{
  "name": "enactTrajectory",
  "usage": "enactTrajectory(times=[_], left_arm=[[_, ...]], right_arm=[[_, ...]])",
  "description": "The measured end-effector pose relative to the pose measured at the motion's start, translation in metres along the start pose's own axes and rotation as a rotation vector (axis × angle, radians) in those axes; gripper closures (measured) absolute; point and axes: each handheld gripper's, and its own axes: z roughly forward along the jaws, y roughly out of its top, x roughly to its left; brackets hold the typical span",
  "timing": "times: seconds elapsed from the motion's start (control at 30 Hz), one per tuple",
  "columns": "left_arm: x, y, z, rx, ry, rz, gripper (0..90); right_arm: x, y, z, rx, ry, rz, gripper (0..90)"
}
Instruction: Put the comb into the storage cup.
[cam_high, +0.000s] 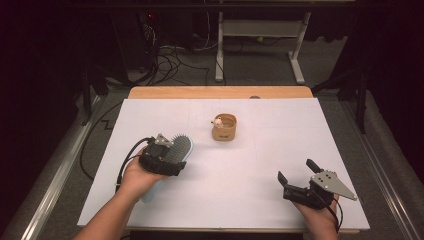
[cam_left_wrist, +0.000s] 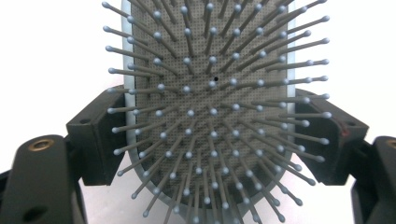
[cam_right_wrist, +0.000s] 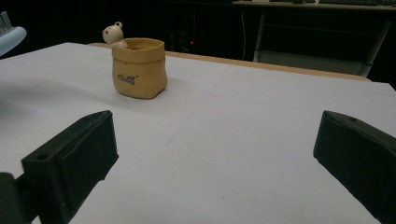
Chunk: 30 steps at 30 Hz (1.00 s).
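Presently at the carrying step, judging by the grip: clamps the left gripper (cam_high: 172, 150) on the pale-blue paddle hairbrush (cam_high: 181, 146), jaws pressed against the two long edges of the brush head, bristles (cam_left_wrist: 212, 93) turned up toward that gripper's camera, handle (cam_high: 150, 192) trailing back under the hand. Holds the brush over the left half of the white table (cam_high: 250, 200), apparently a little above the surface, well apart from the tan pouch-shaped cup (cam_high: 224, 129). Rests the right gripper (cam_high: 296, 170) near the front right edge of the table, jaws spread wide with nothing between them, pointed roughly toward the cup (cam_right_wrist: 138, 70). Probably calls next for swinging the brush forward and to the right toward the cup, then tipping it handle-down over the mouth; may call for the idle right gripper to steady the cup's soft-looking wall against tipping. Regarding the container: stands upright near the middle of the table, toward the far side, with a small cream bear figure (cam_right_wrist: 113, 33) perched at the rim on the side nearer the brush; reveals no loose contents in the visible upper part of the interior, bottom hidden behind the wall.
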Motion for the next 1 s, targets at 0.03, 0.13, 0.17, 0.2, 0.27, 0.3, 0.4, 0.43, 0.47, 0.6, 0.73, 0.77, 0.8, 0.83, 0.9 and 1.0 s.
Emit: enactTrajectory(times=[0.03,0.13,0.17,0.2,0.27,0.3,0.4,0.43,0.47,0.6,0.73,0.77,0.8,0.83,0.9,1.0], left_arm=[[0.0,0.0,0.0,0.0,0.0,0.0,20.0],[-0.001,-0.001,-0.001,-0.028,0.0,0.004,20.1],[-0.001,-0.001,0.0,-0.038,-0.005,-0.002,20.1],[-0.001,0.0,-0.001,-0.048,-0.015,-0.004,20.0],[-0.001,0.0,0.0,-0.053,-0.016,-0.002,20.0],[-0.001,-0.001,0.0,-0.062,-0.015,-0.003,20.0],[0.0,-0.002,0.0,-0.097,-0.019,-0.011,20.0],[0.0,-0.002,0.0,-0.097,-0.019,-0.011,20.1],[0.001,-0.003,0.0,-0.103,-0.023,-0.011,20.0],[0.005,-0.007,-0.002,-0.144,-0.025,-0.033,20.0],[0.007,-0.01,-0.005,-0.181,-0.028,-0.041,20.0],[0.007,-0.011,-0.005,-0.194,-0.027,-0.042,20.1],[0.007,-0.012,-0.005,-0.204,-0.029,-0.043,20.0],[0.007,-0.012,-0.005,-0.204,-0.029,-0.043,20.0],[0.008,-0.014,-0.006,-0.226,-0.028,-0.047,20.0],[0.007,-0.015,-0.005,-0.25,-0.027,-0.048,20.0]], right_arm=[[0.0,0.0,0.0,0.0,0.0,0.0,0.2],[0.0,0.0,0.0,0.002,0.001,-0.001,0.2],[0.0,0.0,0.0,0.001,0.0,0.0,0.2],[0.0,0.0,0.0,0.002,0.0,-0.001,0.2],[0.0,0.0,0.0,0.002,0.0,-0.002,0.2],[0.0,-0.001,0.001,0.004,0.0,-0.001,0.2],[0.0,-0.001,0.001,0.004,0.0,-0.001,0.2],[0.0,-0.001,0.001,0.004,0.0,-0.001,0.2],[0.0,-0.001,0.001,0.004,-0.002,-0.001,0.2],[-0.001,-0.001,0.0,0.001,0.0,0.0,0.2],[0.0,0.0,0.0,0.0,0.003,-0.003,0.2],[0.0,0.0,0.0,0.001,0.003,-0.003,0.2],[0.0,0.0,0.001,0.001,0.003,-0.004,0.2],[0.0,0.0,0.001,0.001,0.003,-0.004,0.2],[0.0,0.0,0.001,0.002,0.003,-0.005,0.2],[-0.001,-0.001,0.001,0.005,-0.002,-0.002,0.2]])
